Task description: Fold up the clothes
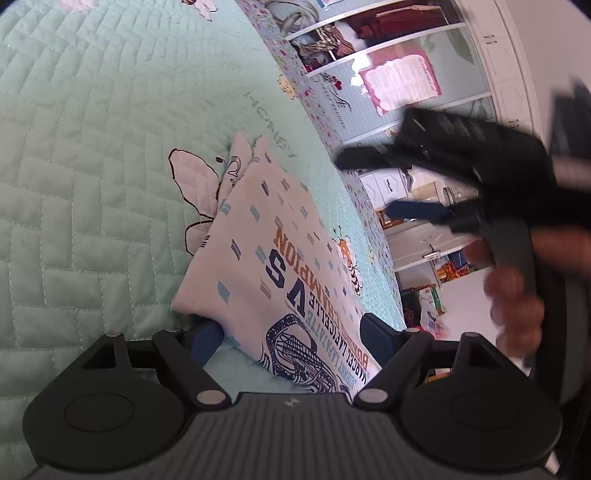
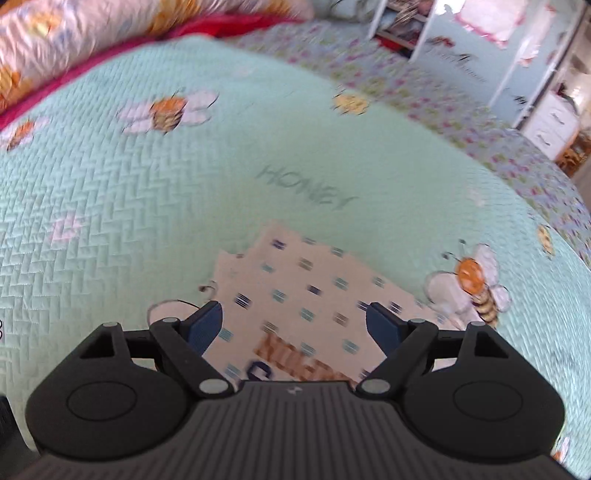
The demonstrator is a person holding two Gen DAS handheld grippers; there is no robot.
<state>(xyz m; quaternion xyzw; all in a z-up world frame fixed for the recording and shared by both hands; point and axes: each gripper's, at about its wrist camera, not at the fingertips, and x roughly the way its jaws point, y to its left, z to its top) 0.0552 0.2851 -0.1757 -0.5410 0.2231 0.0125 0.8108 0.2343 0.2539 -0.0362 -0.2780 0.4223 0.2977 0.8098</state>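
Covering the bed: a mint quilted bedspread [image 1: 81, 155] fills both of your views, stitched in a herringbone pattern, with bees and a butterfly outline on it.
Bedspread writing: "HONEY" is stitched in grey, at 12 o'clock from the garment in your right wrist view.
Shelving: a white unit [image 1: 399, 48] at 1 o'clock in your left wrist view holds dark red folded cloth and patterned fabrics; a pink sheet of print hangs on its panel, too small to read.
Pillow: a floral pillow [image 2: 74, 33] lies at 10 o'clock in your right wrist view, blurred.
Folded shirt: the cream shirt [image 1: 266, 258] lies folded on the bedspread, just ahead of both grippers.
Shirt writing: large navy "VS", orange "CHAMPION", and smaller lines that seem to read "MARCEL LARTICELLE" and "JOHNNY LARVATTE", above a navy graphic.
Your left gripper [image 1: 291, 339]: jaws spread wide, one blue pad at each side of the shirt's near edge, not pinching it.
Your right gripper [image 2: 293, 325]: jaws apart and released over the shirt; from the left wrist view it hangs blurred at 3 o'clock, your hand [image 1: 517, 295] around its grip.
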